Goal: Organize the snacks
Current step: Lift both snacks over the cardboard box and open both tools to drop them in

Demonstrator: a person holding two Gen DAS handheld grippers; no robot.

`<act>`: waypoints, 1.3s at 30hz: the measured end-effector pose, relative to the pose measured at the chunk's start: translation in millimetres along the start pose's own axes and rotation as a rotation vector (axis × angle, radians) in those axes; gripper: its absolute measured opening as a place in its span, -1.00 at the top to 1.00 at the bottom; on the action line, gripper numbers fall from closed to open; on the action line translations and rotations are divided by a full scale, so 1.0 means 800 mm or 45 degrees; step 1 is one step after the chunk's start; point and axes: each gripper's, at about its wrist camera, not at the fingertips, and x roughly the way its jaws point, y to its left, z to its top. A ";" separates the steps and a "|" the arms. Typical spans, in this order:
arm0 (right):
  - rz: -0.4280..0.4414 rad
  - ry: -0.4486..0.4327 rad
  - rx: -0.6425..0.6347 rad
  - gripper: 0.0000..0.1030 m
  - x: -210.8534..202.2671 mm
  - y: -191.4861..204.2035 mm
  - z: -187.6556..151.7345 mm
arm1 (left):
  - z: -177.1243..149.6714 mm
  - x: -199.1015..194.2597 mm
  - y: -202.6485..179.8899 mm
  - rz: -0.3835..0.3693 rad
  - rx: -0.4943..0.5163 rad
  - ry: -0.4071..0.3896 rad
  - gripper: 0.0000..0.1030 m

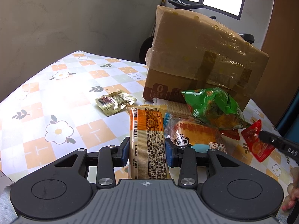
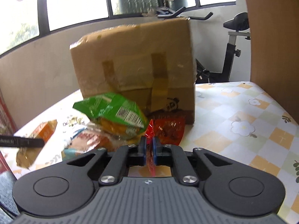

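Note:
My left gripper (image 1: 147, 145) is shut on an orange and cream biscuit pack (image 1: 146, 130), held upright above the table. My right gripper (image 2: 149, 145) is shut on a red snack packet (image 2: 149, 130); that packet also shows in the left wrist view (image 1: 256, 140). A pile of snacks lies in front of a cardboard box (image 1: 201, 56): a green bag (image 1: 214, 106), a panda-printed bread pack (image 1: 196, 134) and a cracker pack (image 1: 177, 109). A gold sachet (image 1: 114, 102) lies apart to the left. The green bag (image 2: 112, 112) and another red packet (image 2: 168, 128) show in the right wrist view.
The table has a flowered checked cloth (image 1: 56, 93). The taped cardboard box (image 2: 134, 61) stands at the table's back. An exercise bike (image 2: 231, 43) stands behind the table. A wooden panel (image 2: 271, 28) rises at the right.

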 end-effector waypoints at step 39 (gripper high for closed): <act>0.257 -0.240 -0.097 0.86 0.119 0.013 0.262 | 0.303 0.040 -0.097 -0.175 0.135 -0.358 0.22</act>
